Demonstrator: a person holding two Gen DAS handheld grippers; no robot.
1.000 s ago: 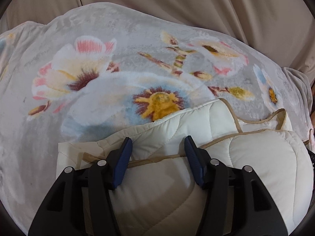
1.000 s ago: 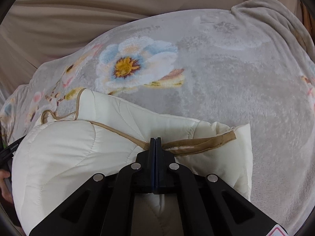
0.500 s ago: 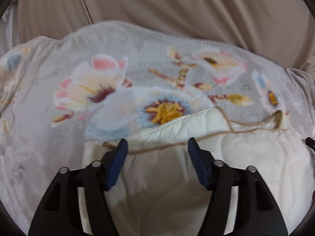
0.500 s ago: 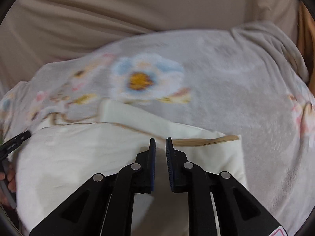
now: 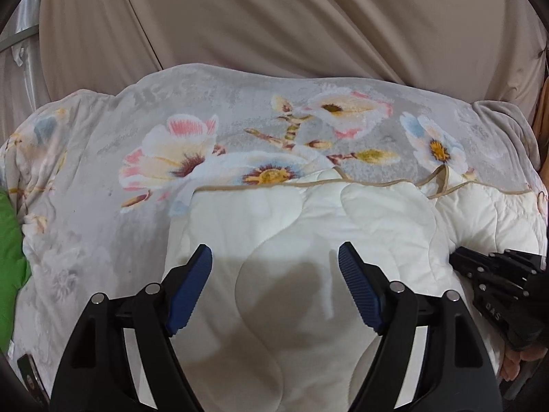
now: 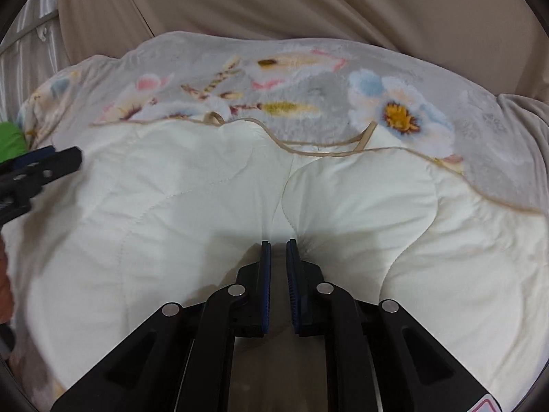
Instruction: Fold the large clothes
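The cream quilted garment (image 5: pixel 308 226), edged with tan binding, lies folded on the near part of the floral blanket (image 5: pixel 103 213). The left gripper (image 5: pixel 274 257) hovers above it, jaws wide and opening, nothing between them. The right gripper (image 6: pixel 278 250) hovers over the garment, jaws narrow and closing, gripping nothing.

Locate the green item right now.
In the left wrist view, the green item sits at the far left edge, against the floral blanket.
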